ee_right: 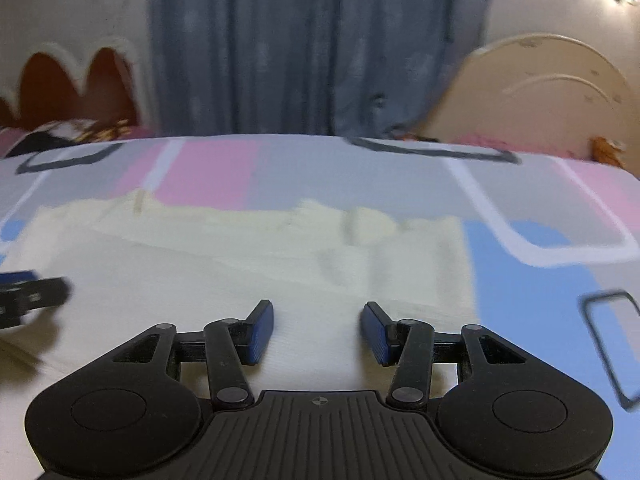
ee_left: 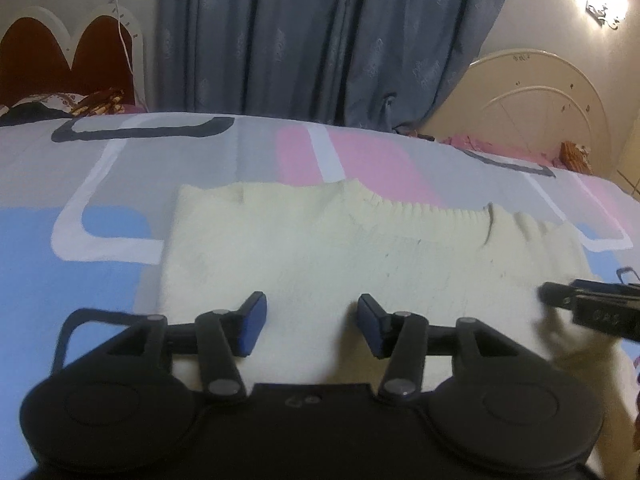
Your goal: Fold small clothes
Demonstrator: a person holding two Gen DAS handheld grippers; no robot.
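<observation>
- The cream knit garment (ee_left: 320, 248) lies flat on the bed (ee_left: 80, 248), its long axis running left to right across my view, ribbed edge toward the far edge of the bed and the near hem right under my tools.
- My left gripper (ee_left: 312, 326) is released, jaws spread wide with nothing between them, hovering over the near hem toward the garment's left part.
- My right gripper (ee_right: 318, 330) is likewise released and empty, over the near hem toward the right end; the garment's right edge lies just beside it.
- Each of the 2 tools shows at the edge of the other's view, so they sit side by side along the hem.
- I judge the next fold runs from this near hem away toward the ribbed edge, and both grippers are equally placed to pinch it; contact with the cloth I cannot confirm.
</observation>
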